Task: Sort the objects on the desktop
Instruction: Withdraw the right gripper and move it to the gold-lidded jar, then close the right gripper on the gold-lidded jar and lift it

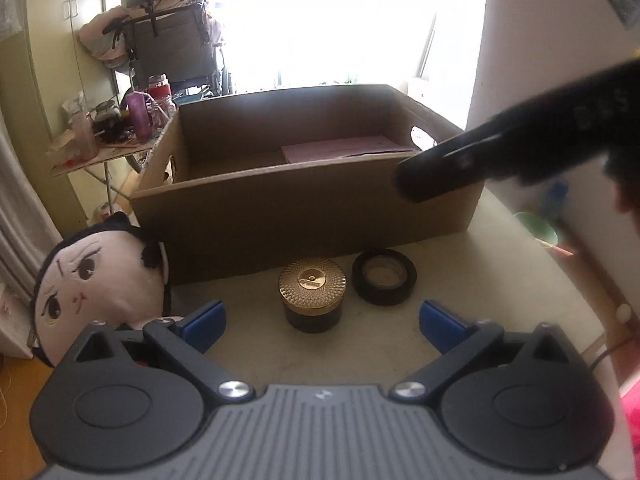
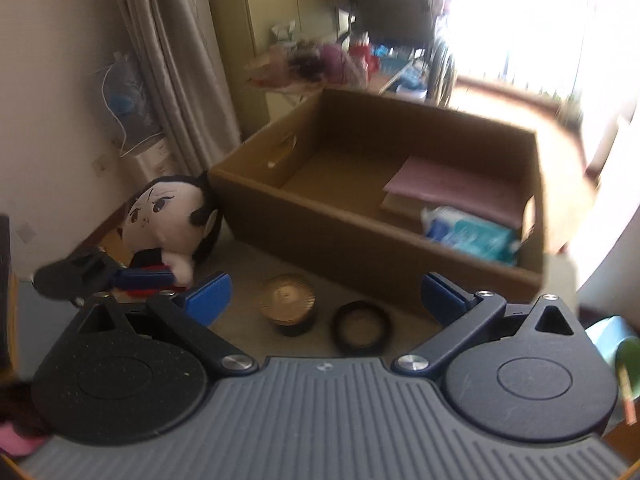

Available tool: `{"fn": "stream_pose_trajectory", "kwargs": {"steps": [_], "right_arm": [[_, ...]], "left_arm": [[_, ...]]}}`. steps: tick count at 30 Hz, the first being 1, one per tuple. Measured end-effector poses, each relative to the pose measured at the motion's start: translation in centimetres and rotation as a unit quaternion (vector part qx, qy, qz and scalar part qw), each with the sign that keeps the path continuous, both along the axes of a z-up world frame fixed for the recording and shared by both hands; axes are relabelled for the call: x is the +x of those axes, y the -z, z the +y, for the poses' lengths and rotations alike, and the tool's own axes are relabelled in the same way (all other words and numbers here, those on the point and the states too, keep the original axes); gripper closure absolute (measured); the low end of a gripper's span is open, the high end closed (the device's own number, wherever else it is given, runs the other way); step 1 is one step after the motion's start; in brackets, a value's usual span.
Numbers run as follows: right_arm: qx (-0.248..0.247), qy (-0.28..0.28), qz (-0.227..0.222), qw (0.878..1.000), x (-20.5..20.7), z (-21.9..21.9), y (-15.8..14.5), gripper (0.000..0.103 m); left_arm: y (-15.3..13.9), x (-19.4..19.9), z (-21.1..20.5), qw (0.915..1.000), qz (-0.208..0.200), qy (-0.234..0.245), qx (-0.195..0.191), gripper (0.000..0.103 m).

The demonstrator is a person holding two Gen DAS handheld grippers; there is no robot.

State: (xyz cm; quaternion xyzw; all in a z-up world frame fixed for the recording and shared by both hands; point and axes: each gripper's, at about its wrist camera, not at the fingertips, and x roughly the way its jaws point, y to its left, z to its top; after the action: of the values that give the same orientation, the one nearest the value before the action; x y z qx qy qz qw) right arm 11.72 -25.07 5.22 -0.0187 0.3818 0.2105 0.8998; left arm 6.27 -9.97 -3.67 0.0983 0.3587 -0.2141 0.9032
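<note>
Both grippers hang over the table, aimed down at what is left to sort. In the left wrist view the left gripper (image 1: 322, 322) has its blue pads spread wide with nothing between them, and the gold-lidded jar (image 1: 312, 294) sits dead centre in the lower middle of the frame, right in the gap's line — that looks like the next pick. Just beside it, to the right, lies the roll of black tape (image 1: 384, 277), flat on the tabletop (image 1: 500, 300).

The cardboard box (image 1: 304, 208) fills the middle of the frame, open side up, directly behind both items, so the carry should be short. A pink book (image 1: 344, 148) already lies inside at the right.

Over in the right wrist view, the right gripper (image 2: 326, 294) is also splayed wide and empty, with the jar and tape low in the centre. A blue-and-white packet (image 2: 472, 236) rests in the box's near right corner, beside the book. The plush doll (image 2: 168, 216) leans against the box's left corner at middle left, still outside.
</note>
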Motion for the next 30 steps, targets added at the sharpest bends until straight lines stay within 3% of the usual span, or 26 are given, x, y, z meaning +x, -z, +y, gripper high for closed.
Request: {"fn": "stream_pose_trajectory", "kwargs": {"steps": [3, 6, 11, 14, 18, 30], "right_arm": [[0.000, -0.017, 0.017, 1.000, 1.2, 1.4, 1.5, 0.003], [0.015, -0.033, 0.056, 0.998, 2.7, 2.5, 3.3, 0.008], [0.035, -0.037, 0.120, 0.991, 5.2, 3.6, 6.5, 0.030], [0.051, -0.035, 0.148, 0.987, 6.4, 3.8, 7.8, 0.038], [0.075, -0.022, 0.183, 0.980, 7.9, 3.8, 9.3, 0.046], [0.112, -0.004, 0.230, 0.967, 10.3, 3.0, 10.9, 0.055]], "left_arm": [[1.3, 0.7, -0.4, 1.0000, -0.006, -0.003, 0.006, 0.003], [2.6, 1.8, -0.5, 0.9998, 0.015, -0.007, -0.009, 0.009], [4.6, 3.2, -0.7, 0.9985, 0.049, -0.025, -0.002, 0.029], [5.4, 3.6, -0.9, 0.9980, 0.057, -0.025, 0.010, 0.037], [5.9, 3.8, -1.4, 0.9986, 0.043, -0.018, 0.024, 0.038], [7.4, 6.1, -1.2, 0.9962, 0.085, -0.017, -0.007, 0.041]]}}
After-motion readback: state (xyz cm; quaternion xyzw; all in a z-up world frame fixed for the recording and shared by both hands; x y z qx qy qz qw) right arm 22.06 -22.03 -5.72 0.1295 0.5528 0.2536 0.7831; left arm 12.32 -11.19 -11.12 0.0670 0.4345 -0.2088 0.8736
